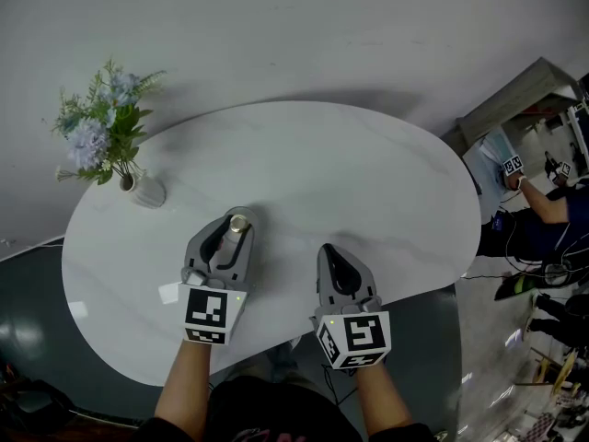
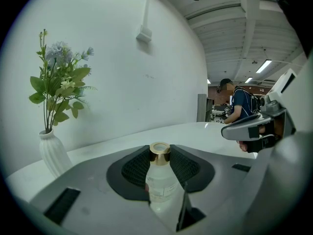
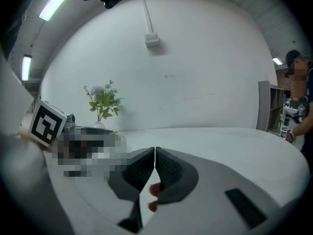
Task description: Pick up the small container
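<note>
The small container is a clear little bottle with a gold cap. It stands upright between the black ribbed pads of my left gripper, which is shut on it just below the cap. From the head view, the left gripper is over the near middle of the white oval table. To the right of it my right gripper holds nothing, its pads pressed together over the tabletop.
A white ribbed vase with blue flowers and green leaves stands at the table's far left. A person works beyond the table's right end. Dark floor lies past the near edge.
</note>
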Available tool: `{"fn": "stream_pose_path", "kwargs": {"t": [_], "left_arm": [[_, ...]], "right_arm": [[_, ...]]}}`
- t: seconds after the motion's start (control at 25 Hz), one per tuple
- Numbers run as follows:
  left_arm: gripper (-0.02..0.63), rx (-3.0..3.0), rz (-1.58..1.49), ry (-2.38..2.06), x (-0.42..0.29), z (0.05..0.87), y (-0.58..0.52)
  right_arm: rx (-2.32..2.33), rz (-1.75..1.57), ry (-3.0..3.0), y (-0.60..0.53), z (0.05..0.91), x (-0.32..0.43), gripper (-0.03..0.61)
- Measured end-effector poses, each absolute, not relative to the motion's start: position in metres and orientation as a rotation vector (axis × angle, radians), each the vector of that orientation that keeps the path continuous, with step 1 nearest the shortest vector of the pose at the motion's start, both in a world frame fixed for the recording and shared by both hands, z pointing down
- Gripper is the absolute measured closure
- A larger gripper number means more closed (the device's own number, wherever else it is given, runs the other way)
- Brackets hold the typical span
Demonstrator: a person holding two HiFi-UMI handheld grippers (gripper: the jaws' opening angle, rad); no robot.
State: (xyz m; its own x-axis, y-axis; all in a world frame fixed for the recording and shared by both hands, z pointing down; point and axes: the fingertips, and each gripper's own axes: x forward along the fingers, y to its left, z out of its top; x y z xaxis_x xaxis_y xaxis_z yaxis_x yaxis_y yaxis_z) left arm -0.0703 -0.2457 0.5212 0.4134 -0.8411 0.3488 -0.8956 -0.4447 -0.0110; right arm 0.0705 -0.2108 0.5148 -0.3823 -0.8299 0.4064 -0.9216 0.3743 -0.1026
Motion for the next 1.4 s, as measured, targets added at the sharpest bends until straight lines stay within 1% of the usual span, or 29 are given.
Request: {"fn": "stream_pose_path", "kwargs": {"t": [1.04, 1.4], "left_arm": [[0.483, 2.506, 0.429, -1.609, -0.078, 0.465, -0.206], [0.483, 2.521, 0.426, -1.635, -0.076, 0.446, -0.18]], "right_arm": [[1.632, 0.368, -2.413, -0.185, 0.456, 0.078, 0.512], [1.673, 0.336, -2.404, -0.166, 0.438, 0.096, 0.512]]}}
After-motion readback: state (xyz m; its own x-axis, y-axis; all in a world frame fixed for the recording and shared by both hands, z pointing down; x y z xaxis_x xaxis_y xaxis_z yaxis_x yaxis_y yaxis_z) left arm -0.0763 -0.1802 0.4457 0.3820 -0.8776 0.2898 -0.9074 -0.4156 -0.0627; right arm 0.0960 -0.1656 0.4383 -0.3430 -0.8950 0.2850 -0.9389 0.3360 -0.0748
